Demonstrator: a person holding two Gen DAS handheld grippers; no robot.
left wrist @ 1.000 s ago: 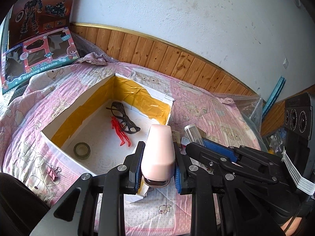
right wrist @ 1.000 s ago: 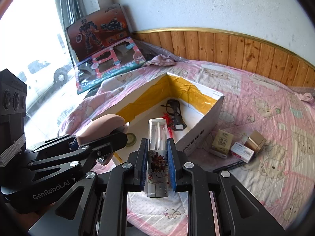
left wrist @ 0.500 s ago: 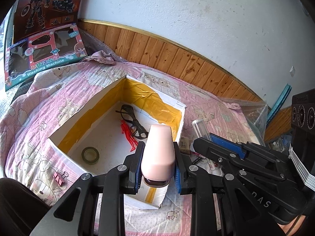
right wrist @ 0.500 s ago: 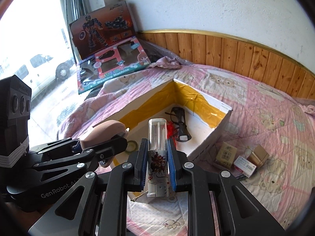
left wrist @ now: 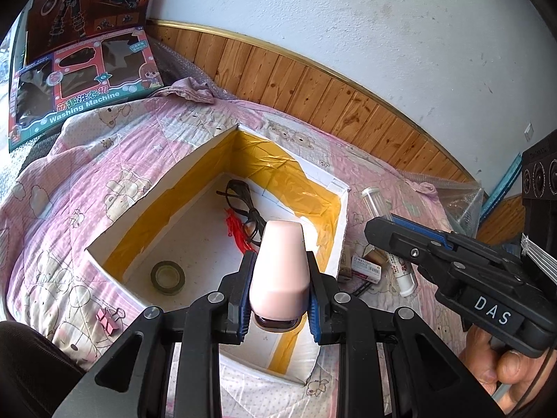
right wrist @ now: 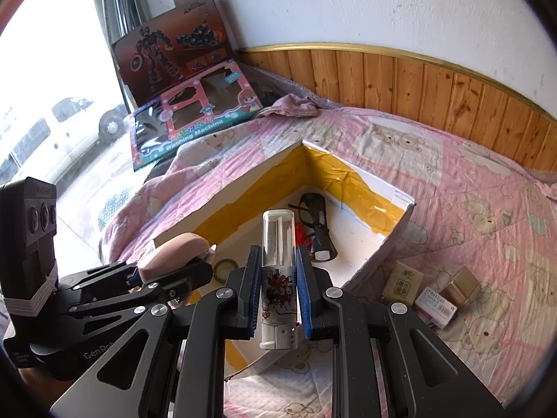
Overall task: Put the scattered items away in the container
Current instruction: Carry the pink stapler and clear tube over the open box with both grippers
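Cardboard box (left wrist: 343, 216), lined with yellow tape, sits on the pink quilt (left wrist: 87, 188) and holds black glasses (left wrist: 243, 202), a red trinket (left wrist: 235, 230) and a tape roll (left wrist: 168, 276). Left gripper (left wrist: 279, 294) clamps a pink stapler (left wrist: 280, 271) over the box's near edge. Right gripper (right wrist: 278, 296) clamps what looks like a clear-capped tube (right wrist: 279, 264); small cartons (right wrist: 435, 299) lie beside the box's right wall.

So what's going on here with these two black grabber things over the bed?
A person is tidying loose things into a white box on the bed. The left gripper clamps a pink stapler, and the right gripper clamps a clear tube; both are held over the box's near edge. Glasses, a red trinket and a tape roll already lie inside. A few small boxes wait on the blanket.
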